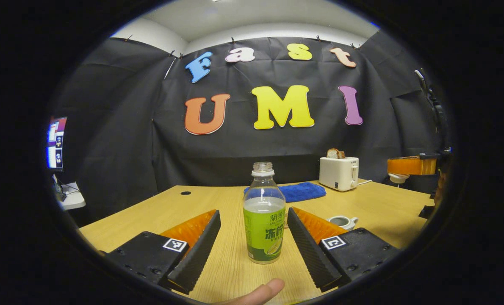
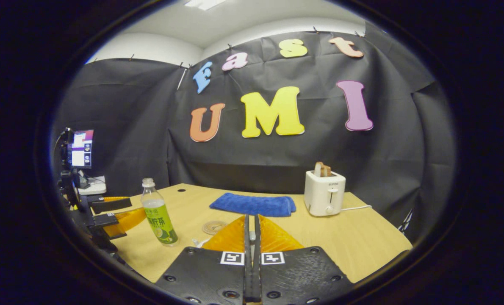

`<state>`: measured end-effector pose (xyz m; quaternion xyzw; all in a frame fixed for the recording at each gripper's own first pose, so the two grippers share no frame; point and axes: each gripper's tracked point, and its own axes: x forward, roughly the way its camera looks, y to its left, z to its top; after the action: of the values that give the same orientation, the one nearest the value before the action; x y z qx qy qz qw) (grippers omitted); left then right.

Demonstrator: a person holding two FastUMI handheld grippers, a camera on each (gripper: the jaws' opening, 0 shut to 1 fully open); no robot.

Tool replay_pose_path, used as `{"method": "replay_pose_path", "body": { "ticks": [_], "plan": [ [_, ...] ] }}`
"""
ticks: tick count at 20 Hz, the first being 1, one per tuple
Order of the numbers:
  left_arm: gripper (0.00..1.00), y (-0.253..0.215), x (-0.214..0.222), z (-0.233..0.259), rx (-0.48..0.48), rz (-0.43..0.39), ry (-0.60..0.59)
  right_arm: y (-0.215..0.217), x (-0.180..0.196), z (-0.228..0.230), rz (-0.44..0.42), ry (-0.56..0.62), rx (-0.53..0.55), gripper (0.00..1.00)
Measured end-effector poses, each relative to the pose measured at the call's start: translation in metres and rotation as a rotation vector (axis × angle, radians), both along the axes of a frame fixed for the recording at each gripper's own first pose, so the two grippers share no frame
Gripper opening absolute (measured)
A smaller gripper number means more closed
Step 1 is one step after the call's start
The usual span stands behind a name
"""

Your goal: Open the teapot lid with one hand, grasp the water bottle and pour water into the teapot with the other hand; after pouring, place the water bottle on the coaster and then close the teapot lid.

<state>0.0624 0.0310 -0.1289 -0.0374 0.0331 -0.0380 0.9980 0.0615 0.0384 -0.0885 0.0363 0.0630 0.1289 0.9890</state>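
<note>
An uncapped water bottle (image 1: 264, 220) with a green label stands upright on the wooden table, partly filled. My left gripper (image 1: 253, 214) is open, one finger on each side of the bottle, not touching it. The white teapot (image 1: 342, 221) sits lidless to the right behind it. My right gripper (image 1: 408, 166) hovers high at the far right, with the white teapot lid (image 1: 398, 178) hanging under its fingers. In the right gripper view my right gripper (image 2: 250, 218) is shut. There the bottle (image 2: 159, 214) stands left, beside the left gripper (image 2: 114, 214). A round coaster (image 2: 214, 227) lies near the middle.
A folded blue cloth (image 2: 253, 205) lies toward the back of the table (image 2: 362, 241). A white toaster (image 2: 324, 192) holding bread stands at the back right. A monitor (image 2: 80, 148) is off the table's left side. A person's fingertip (image 1: 260, 292) shows at the bottom.
</note>
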Motion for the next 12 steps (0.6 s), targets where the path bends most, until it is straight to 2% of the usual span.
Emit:
{"method": "replay_pose_path", "body": {
  "ticks": [3, 7, 12],
  "plan": [
    [0.99, 0.004, 0.017, -0.013, -0.015, 0.023, 0.013, -0.003, -0.004, -0.004, 0.006, 0.001, 0.002, 0.0],
    [1.0, -0.009, 0.033, -0.028, -0.006, -0.02, 0.028, -0.007, -0.002, -0.005, 0.006, 0.006, 0.002, 0.0],
    [1.0, -0.005, 0.05, -0.035, -0.004, -0.008, 0.041, -0.002, -0.005, -0.004, 0.019, 0.006, -0.009, 0.0]
  ]
}}
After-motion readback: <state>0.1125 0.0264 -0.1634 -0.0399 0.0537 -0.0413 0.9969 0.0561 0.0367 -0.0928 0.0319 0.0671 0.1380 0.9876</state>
